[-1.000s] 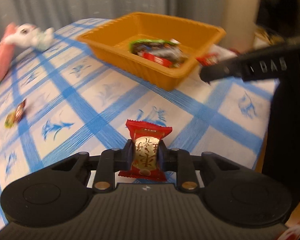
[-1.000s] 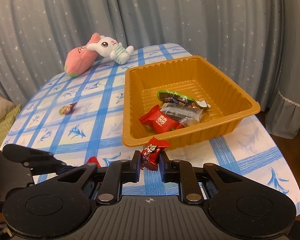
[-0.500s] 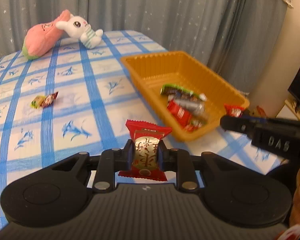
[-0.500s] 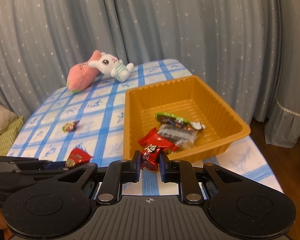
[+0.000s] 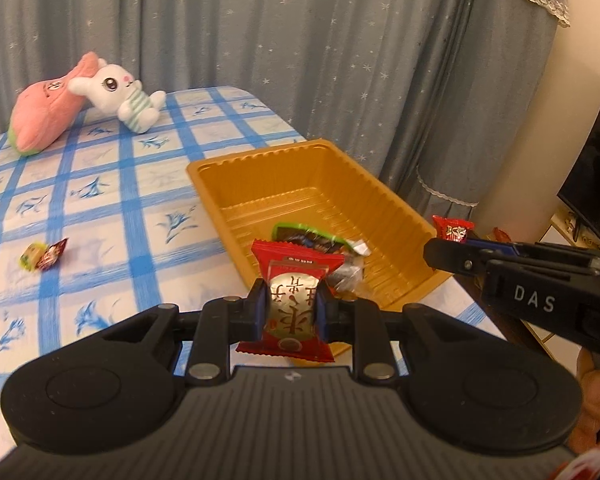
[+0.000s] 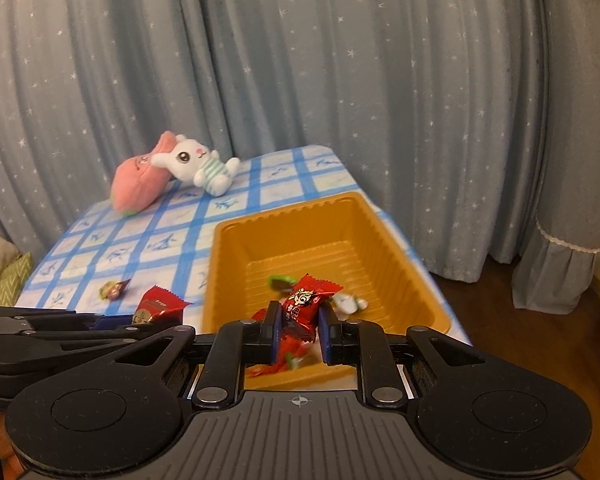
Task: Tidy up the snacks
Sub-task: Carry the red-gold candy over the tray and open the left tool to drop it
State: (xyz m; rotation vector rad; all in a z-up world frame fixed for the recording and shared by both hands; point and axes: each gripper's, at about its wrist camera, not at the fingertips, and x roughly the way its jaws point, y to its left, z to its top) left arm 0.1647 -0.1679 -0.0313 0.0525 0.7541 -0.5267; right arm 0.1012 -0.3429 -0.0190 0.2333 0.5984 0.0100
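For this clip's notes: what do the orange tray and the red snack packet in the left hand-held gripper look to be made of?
Orange tray: apparently thin moulded plastic, semi-gloss; ribbed walls and floor with a rolled rim suggest a formed shell.

Red snack packet, clamped in the left hand-held gripper: seemingly glossy plastic film with a silvery, reflective, possibly foil-like panel; its serrated top edge suggests a heat seal.

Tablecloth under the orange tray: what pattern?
White tablecloth with a blue grid of stripes and small blue leaf sprigs in the squares; clearest in the left wrist view.
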